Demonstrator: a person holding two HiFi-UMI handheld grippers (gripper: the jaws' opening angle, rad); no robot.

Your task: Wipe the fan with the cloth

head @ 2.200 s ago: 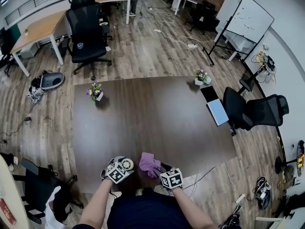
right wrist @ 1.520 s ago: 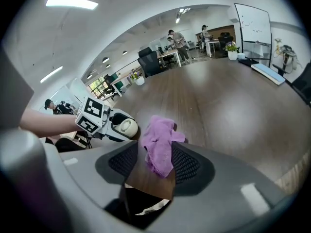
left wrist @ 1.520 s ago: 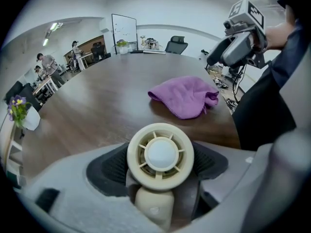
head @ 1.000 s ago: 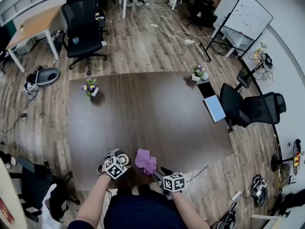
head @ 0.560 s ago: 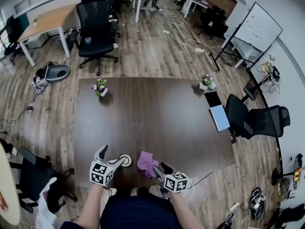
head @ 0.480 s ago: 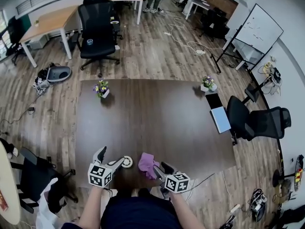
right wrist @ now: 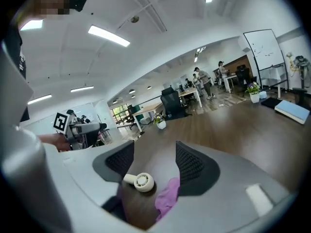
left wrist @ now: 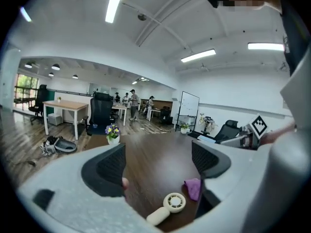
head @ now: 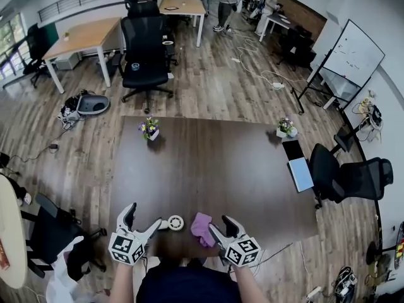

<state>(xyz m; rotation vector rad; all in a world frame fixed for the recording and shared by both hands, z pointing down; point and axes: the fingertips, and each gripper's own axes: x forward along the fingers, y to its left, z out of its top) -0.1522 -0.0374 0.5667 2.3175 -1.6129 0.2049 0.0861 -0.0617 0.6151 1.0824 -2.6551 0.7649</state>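
A small white handheld fan (head: 172, 223) lies flat on the dark table (head: 214, 163) near its front edge. A pink cloth (head: 202, 227) sits crumpled just right of it. My left gripper (head: 140, 221) is open, held left of the fan and apart from it. My right gripper (head: 219, 227) is open too, right beside the cloth with nothing between its fingers. The left gripper view shows the fan (left wrist: 171, 204) and cloth (left wrist: 194, 188) low between the jaws. In the right gripper view the fan (right wrist: 141, 181) and cloth (right wrist: 167, 198) lie just ahead.
Two small flower pots stand on the table, one at the far left (head: 150, 130) and one at the far right (head: 285, 127). A laptop (head: 302, 172) lies at the right edge beside a black office chair (head: 347, 177). People stand far back in the room.
My left gripper has come off the fan and drawn back left toward the front edge, now open. My right gripper has backed slightly from the cloth. The head view has tilted up.
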